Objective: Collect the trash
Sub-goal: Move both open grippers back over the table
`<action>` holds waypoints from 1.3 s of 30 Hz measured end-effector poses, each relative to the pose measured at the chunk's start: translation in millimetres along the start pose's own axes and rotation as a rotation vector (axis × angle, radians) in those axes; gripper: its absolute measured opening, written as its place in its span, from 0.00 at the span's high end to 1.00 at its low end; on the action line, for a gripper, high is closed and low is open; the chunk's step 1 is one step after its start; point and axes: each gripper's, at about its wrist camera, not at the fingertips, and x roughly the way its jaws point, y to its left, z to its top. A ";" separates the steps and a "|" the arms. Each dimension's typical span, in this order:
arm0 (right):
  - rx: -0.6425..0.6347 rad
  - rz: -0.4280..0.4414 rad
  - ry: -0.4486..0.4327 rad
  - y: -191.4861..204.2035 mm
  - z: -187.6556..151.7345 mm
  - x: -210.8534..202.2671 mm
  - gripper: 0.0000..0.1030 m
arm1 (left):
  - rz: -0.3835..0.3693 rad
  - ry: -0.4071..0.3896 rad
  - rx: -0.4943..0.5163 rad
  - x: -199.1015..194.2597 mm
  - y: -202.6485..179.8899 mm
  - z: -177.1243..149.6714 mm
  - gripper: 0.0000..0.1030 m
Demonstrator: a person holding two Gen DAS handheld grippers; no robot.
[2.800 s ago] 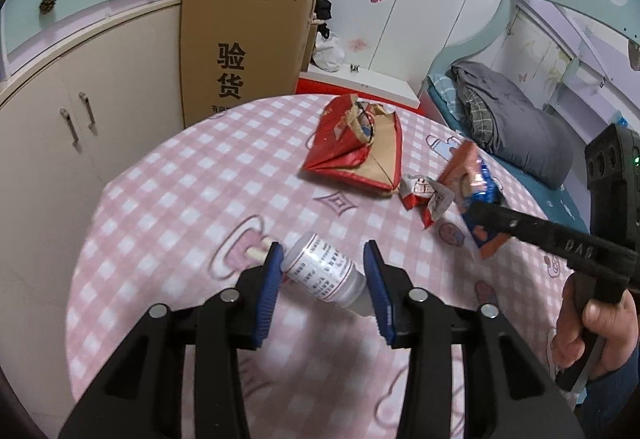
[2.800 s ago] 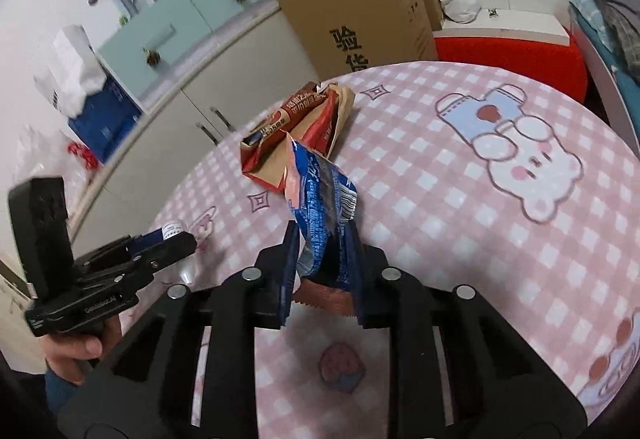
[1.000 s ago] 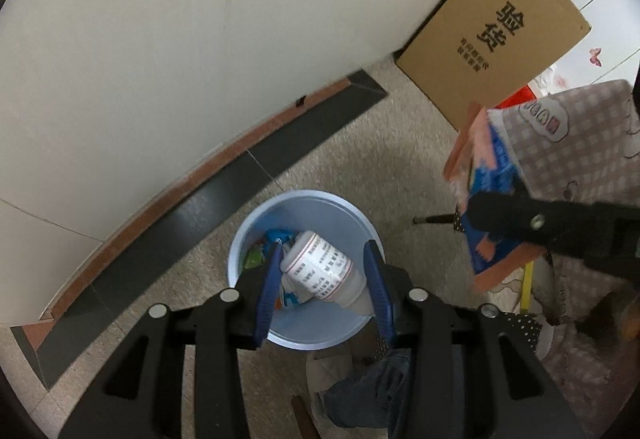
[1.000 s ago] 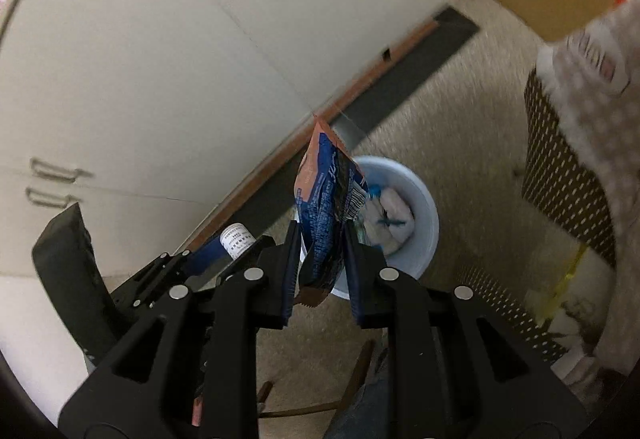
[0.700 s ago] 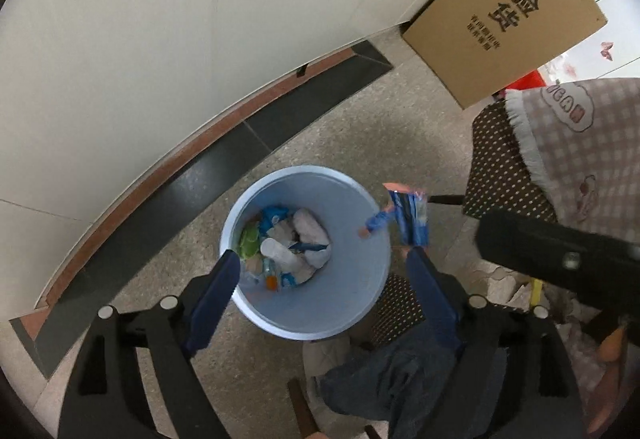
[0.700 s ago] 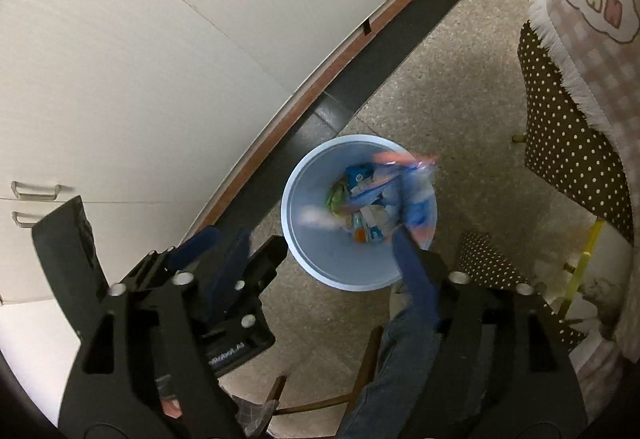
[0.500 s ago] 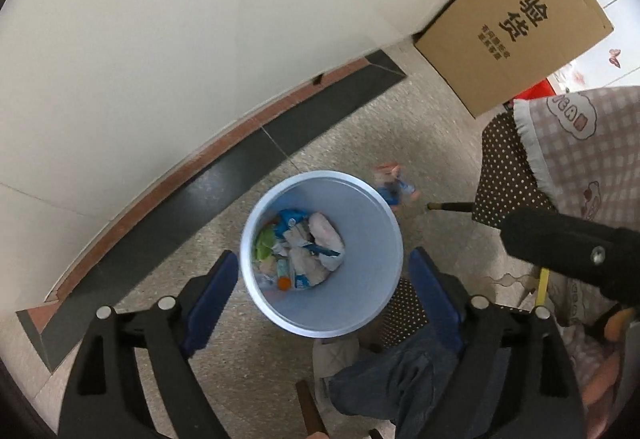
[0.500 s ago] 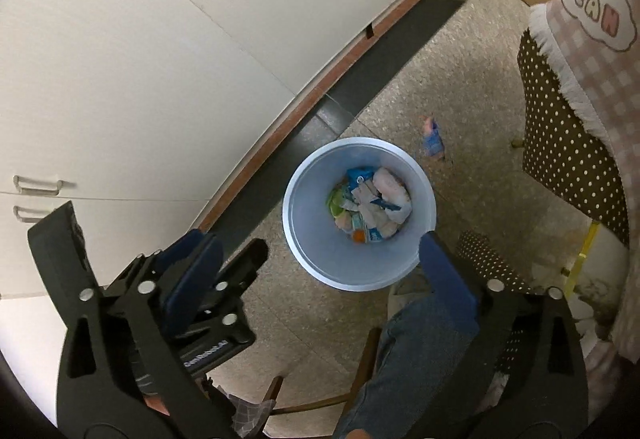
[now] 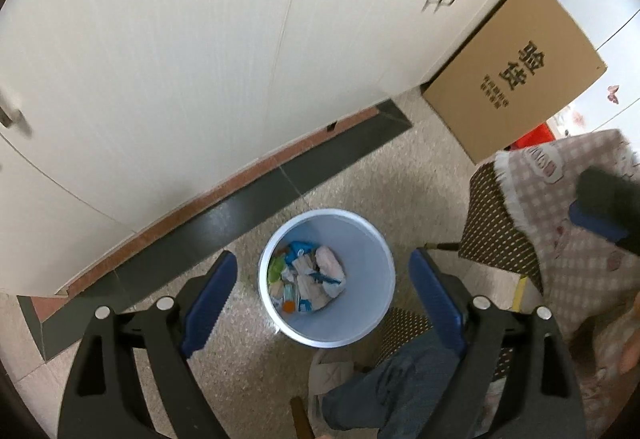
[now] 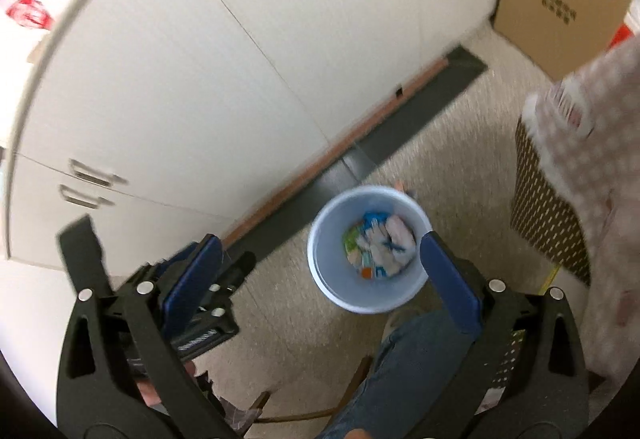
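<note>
Both grippers hang above a pale blue bin (image 9: 372, 279) that stands on the speckled floor (image 9: 360, 191), close to the dark strip running along the foot of the white cupboards (image 9: 180, 59). The left gripper (image 9: 324, 295) has its jaws spread wide apart with nothing between them; the bin's round mouth shows in the gap. The right gripper (image 10: 320, 271) is likewise wide apart and empty, its right blue pad overlapping the bin's rim (image 10: 320, 231) in that view.

Inside the bin, a heap of trash (image 9: 306, 283) lies on the bottom: crumpled white paper, blue and green wrappers and a small orange bit, gathered toward the side nearest the cupboards. In the right wrist view a small orange scrap (image 10: 400, 186) pokes out just past the bin's far rim; what it is cannot be told through the blur.

At the right edge of the left wrist view, the pink checked tablecloth (image 9: 560, 199) hangs over a dark dotted cloth (image 9: 492, 223). A brown cardboard box (image 9: 516, 71) with black printing leans against the cupboards beyond it. Below the bin, a leg in blue jeans (image 9: 392, 391) and a pale slipper (image 9: 330, 371) stand on the floor
</note>
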 end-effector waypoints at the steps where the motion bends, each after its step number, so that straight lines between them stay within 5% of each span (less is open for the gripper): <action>1: -0.010 0.003 -0.029 1.9 2.3 -12.8 0.06 | -0.003 -0.013 0.002 -6.5 -2.5 1.3 0.17; 10: -0.045 -0.001 -0.298 -14.4 4.2 -135.4 0.06 | -0.043 -0.201 0.077 -93.6 -65.4 19.9 0.14; 20: 0.065 -0.070 -0.476 -95.3 -25.7 -227.4 0.06 | -0.126 -0.340 0.243 -162.6 -173.0 18.5 0.12; 31: 0.270 -0.214 -0.592 -221.9 -82.2 -300.9 0.06 | -0.217 -0.353 0.418 -167.7 -296.8 -2.9 0.11; 39: 0.415 -0.387 -0.560 -312.2 -117.2 -302.4 0.06 | -0.258 -0.316 0.553 -143.6 -381.4 -14.1 0.11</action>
